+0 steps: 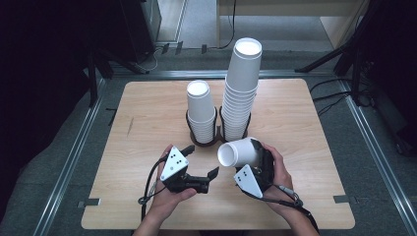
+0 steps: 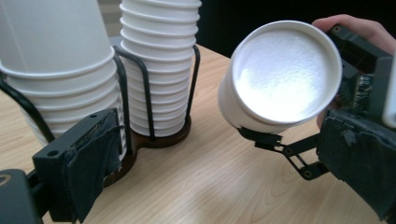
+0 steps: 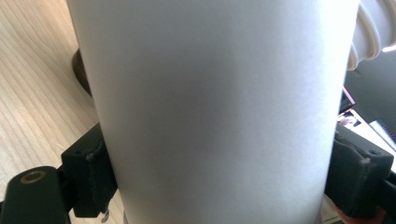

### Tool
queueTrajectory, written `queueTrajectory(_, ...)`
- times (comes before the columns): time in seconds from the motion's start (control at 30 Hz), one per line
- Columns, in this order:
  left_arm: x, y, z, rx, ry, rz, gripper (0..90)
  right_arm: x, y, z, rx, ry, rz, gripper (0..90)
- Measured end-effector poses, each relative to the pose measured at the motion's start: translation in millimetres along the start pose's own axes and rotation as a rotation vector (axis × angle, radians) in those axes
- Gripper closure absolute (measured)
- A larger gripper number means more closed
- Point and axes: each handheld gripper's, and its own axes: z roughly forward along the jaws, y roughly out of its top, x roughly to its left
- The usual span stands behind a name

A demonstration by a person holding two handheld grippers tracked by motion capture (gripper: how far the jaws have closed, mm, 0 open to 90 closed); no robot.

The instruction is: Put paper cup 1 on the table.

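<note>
A single white paper cup (image 1: 237,153) (image 2: 280,79) lies tilted above the table with its open mouth facing left. My right gripper (image 1: 253,155) (image 3: 219,172) is shut on its wall (image 3: 210,93), one pad on each side. My left gripper (image 1: 200,161) (image 2: 224,163) stands open just left of the cup's mouth, nothing between its jaws. Behind them a short stack of white cups (image 1: 200,110) (image 2: 56,70) and a tall stack (image 1: 241,88) (image 2: 159,70) stand in a black wire holder (image 1: 202,141).
The wooden table (image 1: 147,123) is bare on both sides of the holder. Metal rails and dark stands ring the table on the carpeted floor. Both of the person's hands come in at the near edge.
</note>
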Motion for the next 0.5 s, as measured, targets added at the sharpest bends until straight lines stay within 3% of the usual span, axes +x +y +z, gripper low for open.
queueTrajectory(0.13,-2.5,-0.4,1.5,0.007,-0.027,0.006,0.2,2.4,0.3,-0.5,-0.016,-0.013,-0.045,13.2)
queueTrajectory(0.5,-11.8,-2.8,7.1,0.038,-0.077,0.045,0.6,8.9,3.6,-2.6,-0.046,0.013,-0.100,13.5)
